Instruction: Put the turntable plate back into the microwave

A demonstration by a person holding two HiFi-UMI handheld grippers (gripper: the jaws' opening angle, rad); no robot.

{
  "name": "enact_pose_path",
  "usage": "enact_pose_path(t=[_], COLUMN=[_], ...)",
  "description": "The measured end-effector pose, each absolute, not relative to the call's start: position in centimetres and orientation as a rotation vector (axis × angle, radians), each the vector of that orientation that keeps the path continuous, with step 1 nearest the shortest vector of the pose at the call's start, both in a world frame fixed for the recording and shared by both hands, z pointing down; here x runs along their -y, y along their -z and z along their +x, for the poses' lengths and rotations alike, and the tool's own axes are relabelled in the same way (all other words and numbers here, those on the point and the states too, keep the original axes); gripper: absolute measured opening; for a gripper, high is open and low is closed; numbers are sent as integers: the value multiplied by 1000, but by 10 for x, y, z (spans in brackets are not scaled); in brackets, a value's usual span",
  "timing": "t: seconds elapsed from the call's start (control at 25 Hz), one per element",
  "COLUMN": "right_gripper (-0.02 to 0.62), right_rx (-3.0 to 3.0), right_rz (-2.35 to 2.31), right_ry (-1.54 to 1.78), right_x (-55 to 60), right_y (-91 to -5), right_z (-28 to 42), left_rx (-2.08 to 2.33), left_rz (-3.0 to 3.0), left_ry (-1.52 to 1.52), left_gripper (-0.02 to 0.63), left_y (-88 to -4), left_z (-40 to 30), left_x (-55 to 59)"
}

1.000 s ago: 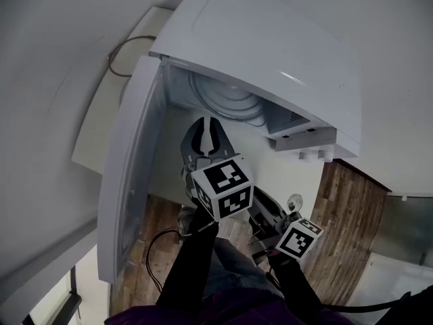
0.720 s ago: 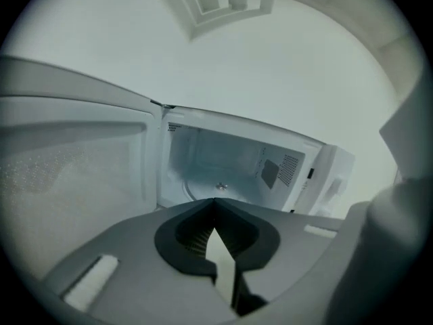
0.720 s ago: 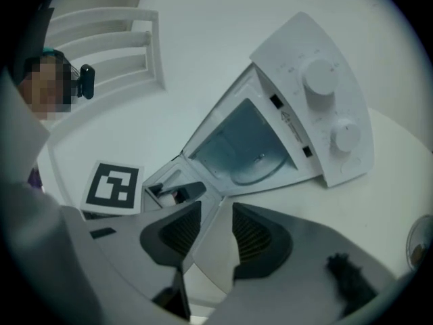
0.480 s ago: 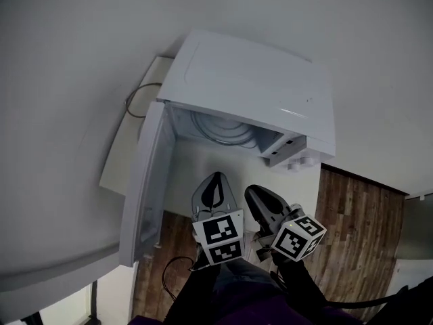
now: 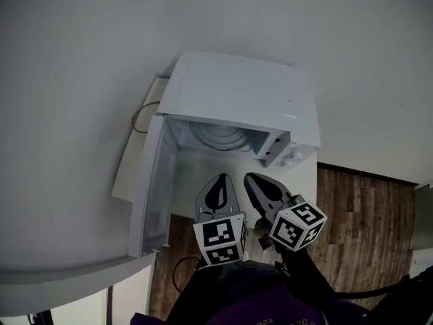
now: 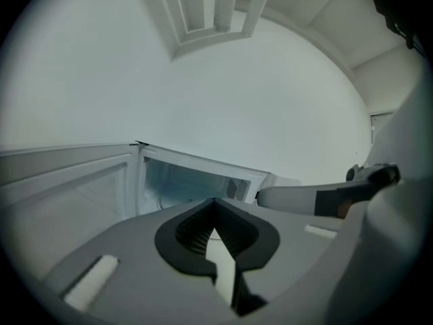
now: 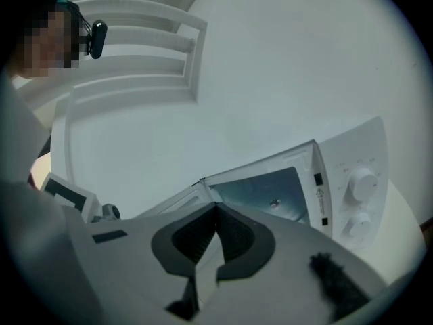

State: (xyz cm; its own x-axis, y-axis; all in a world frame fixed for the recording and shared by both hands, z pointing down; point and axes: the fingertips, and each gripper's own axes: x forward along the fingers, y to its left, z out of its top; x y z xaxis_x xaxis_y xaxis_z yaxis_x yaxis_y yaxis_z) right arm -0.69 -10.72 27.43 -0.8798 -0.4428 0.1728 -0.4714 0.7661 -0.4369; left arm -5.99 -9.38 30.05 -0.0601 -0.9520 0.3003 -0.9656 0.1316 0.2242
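Note:
The white microwave [image 5: 243, 93] stands with its door [image 5: 150, 188] swung open to the left. The turntable plate [image 5: 218, 136] lies inside the cavity, showing as pale rings. My left gripper [image 5: 218, 177] and right gripper [image 5: 247, 176] hang side by side in front of the opening, clear of it. Both are shut with nothing between their jaws. In the left gripper view the left gripper [image 6: 215, 200] points at the lit cavity [image 6: 177, 181]. In the right gripper view the right gripper [image 7: 216, 206] faces the cavity [image 7: 270, 188] beside the control knobs [image 7: 360, 181].
The microwave sits on a white counter [image 5: 193, 181] against a white wall. A cable [image 5: 139, 122] loops behind its left side. Wooden floor [image 5: 358, 215] lies to the right. The open door juts out toward me on the left.
Both grippers have drawn back from the microwave opening and risen, now side by side. The left jaws, slightly apart before, are shut. The view has pulled away from the microwave.

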Motion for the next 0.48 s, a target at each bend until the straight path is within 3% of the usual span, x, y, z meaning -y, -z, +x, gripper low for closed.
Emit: enact_pose_path(t=[0.48], right_gripper=[9], right_rx=[2936], right_rz=[727], right_ry=[-704], right_x=[104], right_y=[-258], right_z=[-4], left_rx=[2067], left_rz=[1934], left_ry=[-45], left_gripper=[8], left_y=[-279], left_z=[-54], left_x=[95])
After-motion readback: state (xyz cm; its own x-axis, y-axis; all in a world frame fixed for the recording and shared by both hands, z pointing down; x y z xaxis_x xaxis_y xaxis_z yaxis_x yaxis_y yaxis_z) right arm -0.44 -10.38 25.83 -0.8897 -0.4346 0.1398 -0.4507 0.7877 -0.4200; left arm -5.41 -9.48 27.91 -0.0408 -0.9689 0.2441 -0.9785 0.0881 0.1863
